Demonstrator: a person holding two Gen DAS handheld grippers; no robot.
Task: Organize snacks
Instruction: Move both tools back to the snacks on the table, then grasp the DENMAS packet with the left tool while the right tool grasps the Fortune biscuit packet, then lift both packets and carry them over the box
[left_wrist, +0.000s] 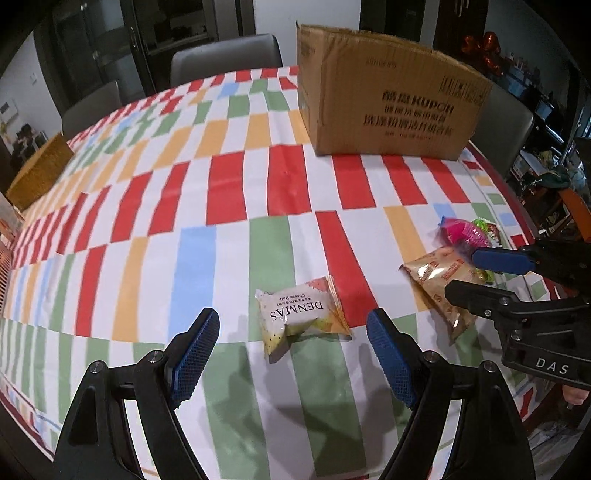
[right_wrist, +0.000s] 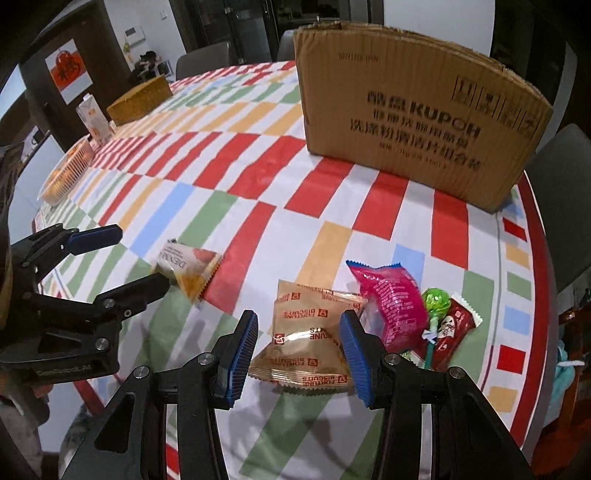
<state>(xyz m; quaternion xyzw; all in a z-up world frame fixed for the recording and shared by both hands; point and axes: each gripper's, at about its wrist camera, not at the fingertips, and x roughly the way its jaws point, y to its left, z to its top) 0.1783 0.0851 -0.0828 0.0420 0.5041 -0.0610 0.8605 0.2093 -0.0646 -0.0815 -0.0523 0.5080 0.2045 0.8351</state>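
A white and yellow DENMAS packet (left_wrist: 303, 317) lies on the checked tablecloth. My left gripper (left_wrist: 293, 315) hovers just above it, open, with a pad on each side and neither touching it. In the right wrist view a brown Fortune Biscuits packet (right_wrist: 310, 332) lies under my right gripper (right_wrist: 299, 317), which is open; its blue pads do not press on the packet. A pink packet (right_wrist: 391, 302), a green lollipop (right_wrist: 436, 299) and a red packet (right_wrist: 454, 328) lie just right of it. An open-topped cardboard box (right_wrist: 406, 110) stands behind them.
A golden box (right_wrist: 140, 99), a carton (right_wrist: 92, 118) and an orange basket (right_wrist: 66, 173) sit at the table's far left. Grey chairs (left_wrist: 225, 55) stand behind the table. The table's red-bordered edge (right_wrist: 535, 258) runs close on the right.
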